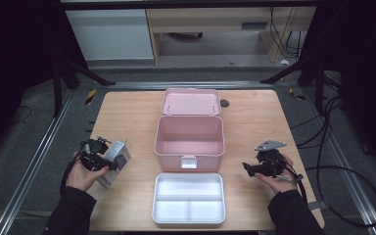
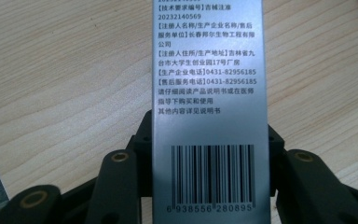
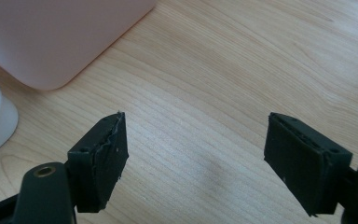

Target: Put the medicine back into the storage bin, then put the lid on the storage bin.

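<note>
Left gripper (image 2: 209, 158) set astride a grey carton (image 2: 209, 112), barcode face up, on the wooden table (image 1: 127, 117). Jaws half closed, flanking both long sides of the carton and tight against its edges in the left gripper view; probably gripping, though actual pad pressure not visible since the carton hid the pads. Carton (image 1: 115, 157) seen from the high view lying at the table's left side, well apart from the pink box (image 1: 190, 139), with left gripper (image 1: 108, 159) over its near end.

Right gripper (image 3: 196, 161) held wide open, nothing between the jaws, bare table below. Located (image 1: 247, 169) in the high view at the table's right side, jaws pointing toward the centre, near the pink box's right front corner.

Pink box open at table centre, lid (image 1: 191, 102) folded back flat behind it. White divided tray (image 1: 188, 198) placed just in front of the box, close to the near edge.
</note>
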The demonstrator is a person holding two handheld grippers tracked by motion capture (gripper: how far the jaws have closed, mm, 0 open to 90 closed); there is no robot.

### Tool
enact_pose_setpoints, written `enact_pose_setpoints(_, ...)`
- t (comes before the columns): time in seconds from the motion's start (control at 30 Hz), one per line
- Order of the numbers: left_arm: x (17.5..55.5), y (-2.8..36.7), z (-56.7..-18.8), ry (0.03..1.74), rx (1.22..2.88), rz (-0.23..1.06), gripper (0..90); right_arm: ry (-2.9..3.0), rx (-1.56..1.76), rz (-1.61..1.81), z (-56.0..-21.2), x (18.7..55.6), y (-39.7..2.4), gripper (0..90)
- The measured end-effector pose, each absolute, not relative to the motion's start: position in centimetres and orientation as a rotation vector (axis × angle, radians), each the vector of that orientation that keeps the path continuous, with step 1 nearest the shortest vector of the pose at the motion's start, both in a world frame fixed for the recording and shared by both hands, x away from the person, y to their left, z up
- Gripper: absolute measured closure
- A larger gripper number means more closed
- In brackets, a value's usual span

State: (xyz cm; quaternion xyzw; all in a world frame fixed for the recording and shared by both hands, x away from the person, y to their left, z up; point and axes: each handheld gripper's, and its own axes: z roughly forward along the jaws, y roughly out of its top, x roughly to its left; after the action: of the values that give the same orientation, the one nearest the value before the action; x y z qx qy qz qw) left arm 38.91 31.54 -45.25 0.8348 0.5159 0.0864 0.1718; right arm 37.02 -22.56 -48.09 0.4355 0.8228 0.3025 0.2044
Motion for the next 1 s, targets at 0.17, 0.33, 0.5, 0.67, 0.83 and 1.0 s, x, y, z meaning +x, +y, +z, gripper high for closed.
enact_pose_setpoints(0.17, 38.6, 31.6, -44.2, 1.442, 2.342, 0.273, 56.2, 2.289, 1.216, 0.844, -48.1, 37.1, -22.6, 22.1)
enact_pose_setpoints(0.33, 37.8, 31.7, -42.1, 1.403, 2.286, 0.315, 56.1, 2.272, 1.226, 0.851, -47.9, 37.1, -22.7, 21.9)
enact_pose_setpoints(0.5, 37.3, 30.9, -40.0, 1.346, 2.271, 0.343, 56.1, 2.263, 1.243, 0.85, -48.1, 37.1, -22.7, 21.5)
enact_pose_setpoints(0.67, 36.8, 29.9, -38.5, 1.305, 2.257, 0.359, 56.1, 2.246, 1.259, 0.854, -47.9, 37.0, -22.9, 21.8)
enact_pose_setpoints(0.83, 36.9, 28.9, -37.5, 1.258, 2.256, 0.368, 56.1, 2.22, 1.262, 0.876, -47.5, 36.6, -23.3, 21.9)
enact_pose_setpoints(1.0, 37.7, 28.0, -36.0, 1.203, 2.256, 0.376, 56.1, 2.209, 1.267, 0.87, -47.6, 36.6, -23.5, 22.1)
